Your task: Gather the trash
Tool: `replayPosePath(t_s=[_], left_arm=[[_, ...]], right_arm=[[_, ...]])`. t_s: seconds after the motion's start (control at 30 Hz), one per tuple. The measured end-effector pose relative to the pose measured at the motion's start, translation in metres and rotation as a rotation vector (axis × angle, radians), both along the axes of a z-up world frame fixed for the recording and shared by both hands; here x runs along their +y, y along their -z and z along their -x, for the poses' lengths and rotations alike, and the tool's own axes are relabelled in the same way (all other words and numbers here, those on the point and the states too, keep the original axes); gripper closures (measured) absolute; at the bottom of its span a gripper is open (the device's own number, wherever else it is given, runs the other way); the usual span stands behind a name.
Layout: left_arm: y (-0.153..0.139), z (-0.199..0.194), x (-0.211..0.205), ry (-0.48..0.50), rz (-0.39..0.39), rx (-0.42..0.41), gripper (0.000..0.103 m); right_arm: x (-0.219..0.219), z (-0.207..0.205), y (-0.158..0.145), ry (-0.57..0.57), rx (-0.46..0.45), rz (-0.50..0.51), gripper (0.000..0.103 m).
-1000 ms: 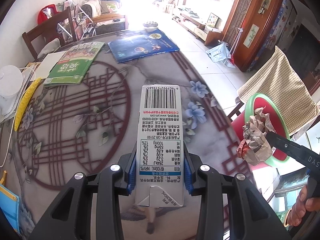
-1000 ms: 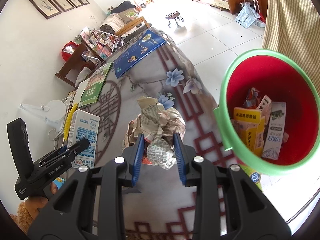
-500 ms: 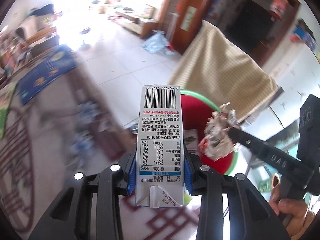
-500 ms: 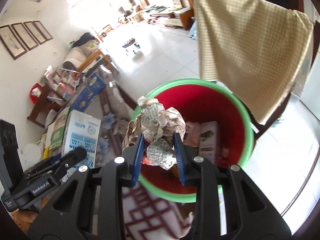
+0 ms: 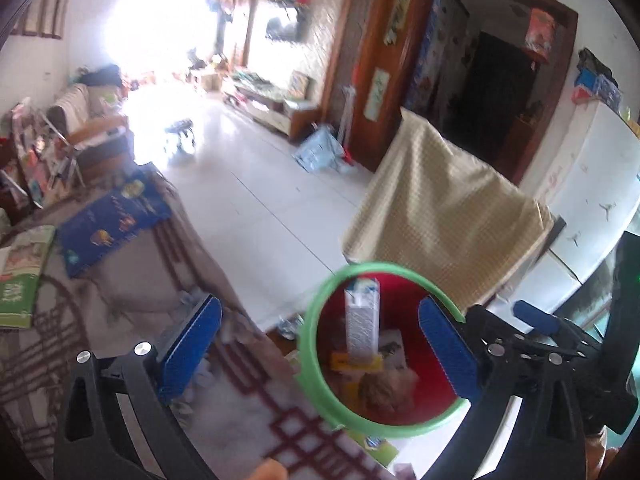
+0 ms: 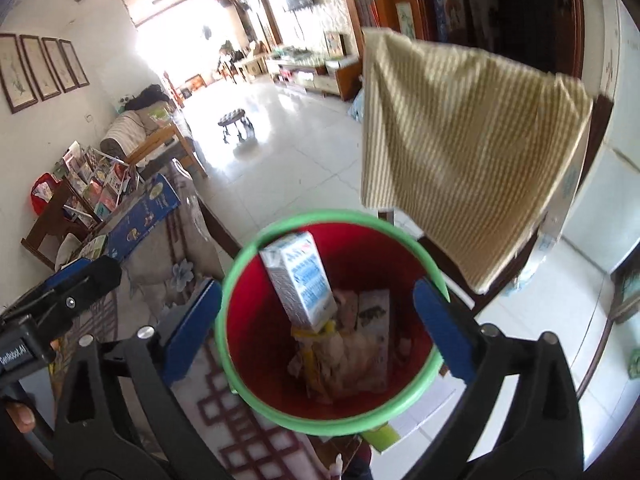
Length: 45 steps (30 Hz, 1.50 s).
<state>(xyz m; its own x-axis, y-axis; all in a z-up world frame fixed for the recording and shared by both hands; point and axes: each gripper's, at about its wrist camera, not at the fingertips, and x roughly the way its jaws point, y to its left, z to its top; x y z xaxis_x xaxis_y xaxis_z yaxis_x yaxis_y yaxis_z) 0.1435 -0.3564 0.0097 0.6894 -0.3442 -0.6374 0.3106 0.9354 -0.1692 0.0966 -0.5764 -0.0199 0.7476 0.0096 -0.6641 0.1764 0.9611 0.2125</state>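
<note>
Gripper (image 6: 316,336) above round plastic bucket (image 6: 240,384)

Open bin mouth (image 6: 236,276) straight below; table edge (image 6: 200,216) left, draped chair (image 6: 460,152) crowding right.

Daylight, bright; far windows (image 5: 160,28) blown out to white glare. Motion blur on tabletop (image 5: 132,312) (left view worst). Fisheye bending, dark corners.

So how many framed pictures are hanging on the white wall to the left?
4 dark-framed pictures hang in a row on the wall, upper left in the right wrist view. More may lie outside the frame.
</note>
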Motion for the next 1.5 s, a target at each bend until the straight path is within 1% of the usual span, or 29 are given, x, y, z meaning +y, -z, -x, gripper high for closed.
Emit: replayPosePath(t_s=[0.03,0.13,0.2,0.23,0.27,0.33,0.4,0.47,0.5,0.57,0.63,0.8,0.97,1.1,1.33,1.5], left_arm=[[-0.007,0.003,0.008,-0.018,0.004,-0.031,0.008],[-0.033,0.017,0.039,-0.097,0.023,-0.168,0.008],[-0.052,0.028,0.062,-0.146,0.036,-0.261,0.008],[-0.059,0.034,0.072,-0.159,0.041,-0.294,0.008],[-0.064,0.037,0.079,-0.165,0.047,-0.311,0.008],[-0.075,0.046,0.098,-0.179,0.063,-0.346,0.008],[-0.081,0.056,0.114,-0.210,0.048,-0.380,0.008],[-0.085,0.068,0.134,-0.263,0.028,-0.424,0.008],[-0.086,0.072,0.142,-0.283,0.028,-0.431,0.008],[-0.085,0.077,0.164,-0.325,0.036,-0.414,0.008],[-0.085,0.080,0.180,-0.339,0.036,-0.395,0.008],[-0.085,0.089,0.215,-0.355,-0.006,-0.392,0.008],[-0.085,0.094,0.242,-0.374,0.009,-0.375,0.008],[-0.083,0.098,0.248,-0.386,0.014,-0.370,0.008],[-0.084,0.103,0.253,-0.368,0.031,-0.368,0.008],[-0.084,0.104,0.259,-0.367,0.042,-0.363,0.008]], right_arm=[[0.007,0.002,-0.008,0.004,-0.037,0.026,0.005],[0.036,0.017,-0.042,0.030,-0.206,0.118,0.005],[0.059,0.036,-0.062,0.094,-0.344,0.202,0.005],[0.068,0.042,-0.069,0.108,-0.391,0.226,0.005],[0.077,0.045,-0.074,0.109,-0.419,0.238,0.005],[0.097,0.054,-0.076,0.126,-0.462,0.230,0.005],[0.112,0.063,-0.078,0.128,-0.498,0.220,0.005],[0.130,0.066,-0.078,0.120,-0.488,0.223,0.005],[0.141,0.066,-0.078,0.095,-0.474,0.208,0.005],[0.156,0.066,-0.074,0.073,-0.461,0.205,0.005],[0.175,0.067,-0.071,0.058,-0.456,0.214,0.005],[0.215,0.068,-0.067,0.015,-0.442,0.213,0.005],[0.239,0.068,-0.063,0.009,-0.414,0.210,0.005],[0.247,0.074,-0.060,0.022,-0.399,0.205,0.005],[0.252,0.082,-0.060,0.056,-0.381,0.220,0.005],[0.258,0.085,-0.061,0.051,-0.375,0.228,0.005]])
